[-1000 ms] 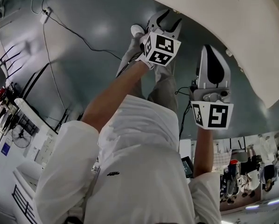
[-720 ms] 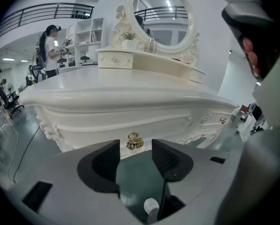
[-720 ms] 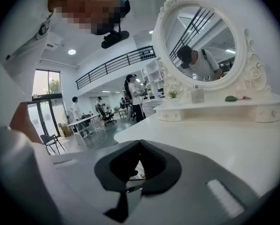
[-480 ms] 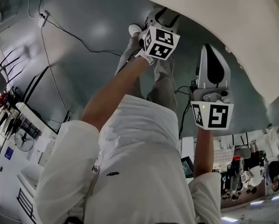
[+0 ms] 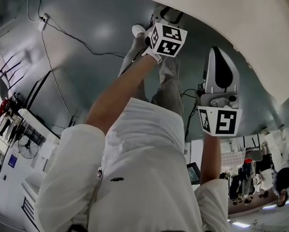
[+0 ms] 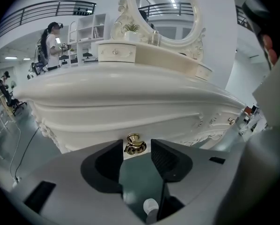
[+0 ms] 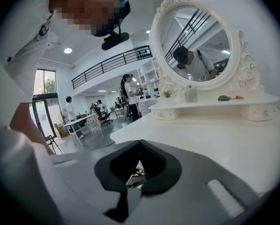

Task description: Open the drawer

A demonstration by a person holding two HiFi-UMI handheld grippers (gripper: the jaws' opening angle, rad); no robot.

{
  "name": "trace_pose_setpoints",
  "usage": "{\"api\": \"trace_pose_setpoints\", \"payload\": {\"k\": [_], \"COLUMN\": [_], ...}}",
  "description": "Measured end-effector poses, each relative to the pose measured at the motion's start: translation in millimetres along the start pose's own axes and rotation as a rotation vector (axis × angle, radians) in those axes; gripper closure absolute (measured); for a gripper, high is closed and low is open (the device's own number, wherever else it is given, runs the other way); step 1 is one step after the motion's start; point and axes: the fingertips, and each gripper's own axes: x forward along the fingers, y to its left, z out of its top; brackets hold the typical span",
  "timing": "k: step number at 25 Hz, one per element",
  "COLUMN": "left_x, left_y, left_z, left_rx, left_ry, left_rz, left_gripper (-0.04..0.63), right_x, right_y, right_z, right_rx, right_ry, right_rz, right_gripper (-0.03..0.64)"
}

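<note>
White dressing table (image 6: 130, 97) front: left gripper (image 6: 136, 147), arm outstretched, fingers apart flanking gold knob (image 6: 134, 143); right gripper (image 7: 140, 143) raised, fingers together.

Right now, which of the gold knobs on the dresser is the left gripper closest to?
The gold knob framed between the open jaws of the left gripper, just beyond their tips. The other gold knob sits far off to the right along the carved front.

The left claw (image 5: 167, 16) reaches farther out from the body than a second ago. Its marker cube (image 5: 167, 38) sits higher in the head view, and its tips now meet the counter (image 5: 222, 13) edge.
</note>
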Motion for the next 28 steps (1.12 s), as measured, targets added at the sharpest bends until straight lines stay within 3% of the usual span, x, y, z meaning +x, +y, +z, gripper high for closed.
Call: {"api": "trace_pose_setpoints", "payload": {"k": [4,28], "left_x": [1,-26], "left_y": [6,9], "left_z": [4,-34], "left_rx": [0.003,-0.033], "left_ry": [-0.001,0.019], "left_rz": [0.037,0.058], "left_gripper": [0.454,0.458], "right_x": [1,-9], "right_y": [0,15], "right_z": [2,1], "right_rx": [0.001,-0.011], "right_ry": [-0.002,-0.013], "right_rz": [-0.006,0.019], "right_gripper": [0.606,0.606]}}
